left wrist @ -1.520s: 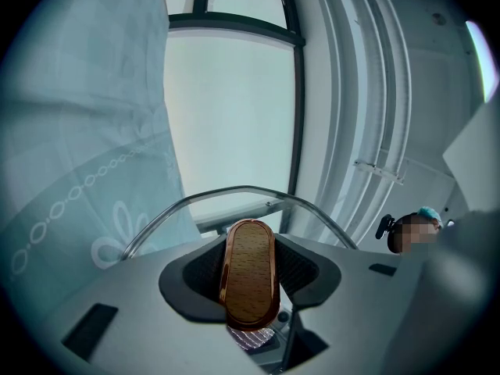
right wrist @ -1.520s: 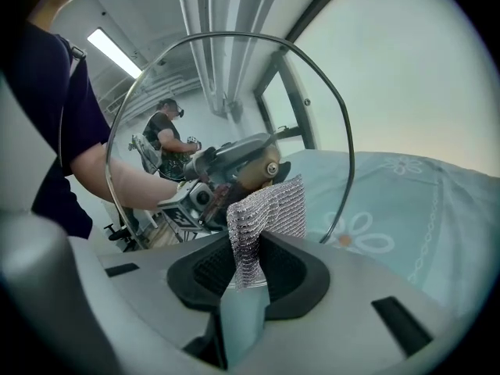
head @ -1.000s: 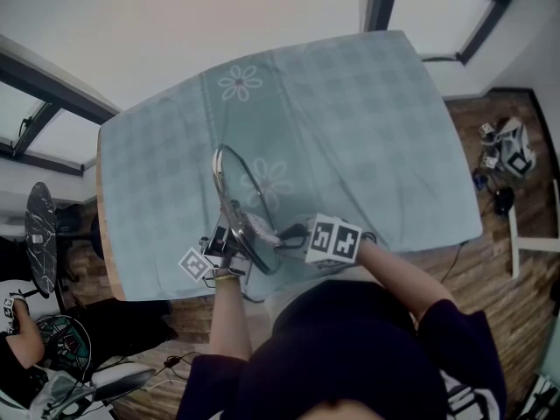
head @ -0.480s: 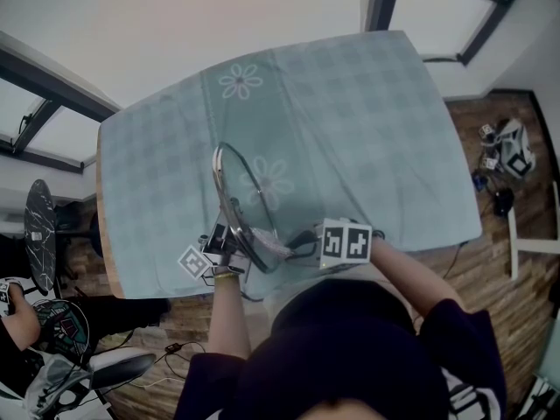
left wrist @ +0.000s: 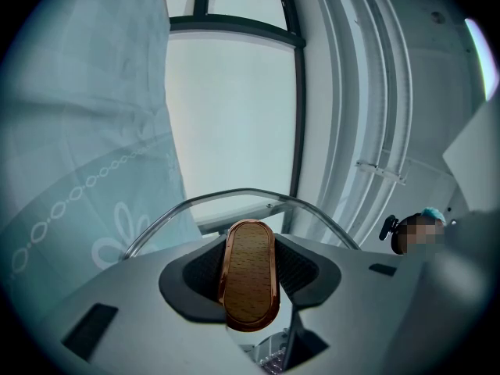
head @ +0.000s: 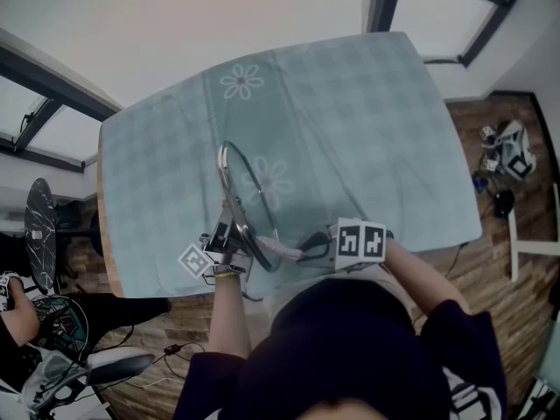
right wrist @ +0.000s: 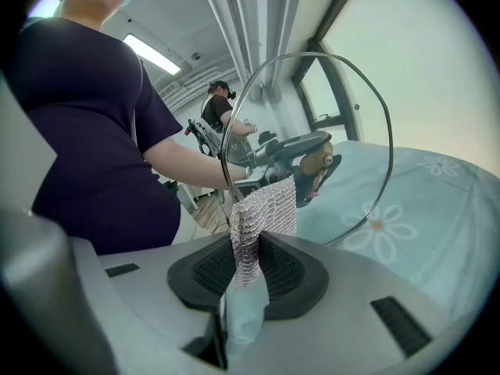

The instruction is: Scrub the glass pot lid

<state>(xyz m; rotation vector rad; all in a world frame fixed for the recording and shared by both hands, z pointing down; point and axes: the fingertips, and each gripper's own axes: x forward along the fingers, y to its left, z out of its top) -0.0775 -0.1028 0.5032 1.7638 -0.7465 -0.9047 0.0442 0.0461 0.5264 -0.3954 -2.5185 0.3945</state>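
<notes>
- The table under its pale blue-green checked cloth with daisy prints (head: 376, 129) carries nothing but the work. That work goes on over the near edge, just in front of the person.
- The round glass pot lid with a metal rim (head: 249, 201) stands on edge, tilted, above the cloth. It sits where it was a second ago, so the surface to be scrubbed has stayed put.
- The right gripper (head: 308, 243) has slid to the right in the head view over the last second. It has drawn off from the lid's lower rim. Its jaws pinch a scrubber.
- The left gripper (head: 226, 241) has not shifted. Its jaws are clamped on the lid's knob, holding the lid up for the other tool.
- The silvery mesh scrubber with a pale teal backing (right wrist: 262, 217) now trails out toward the glass. Whether its tip still touches the rim cannot be told.
- The oblong wooden knob with a copper-coloured edge (left wrist: 250, 276) fills the gap between the left jaws.
- Judged from this, one stroke has ended or paused. The scrubber probably needs to go back onto the glass for the scrubbing to continue.
</notes>
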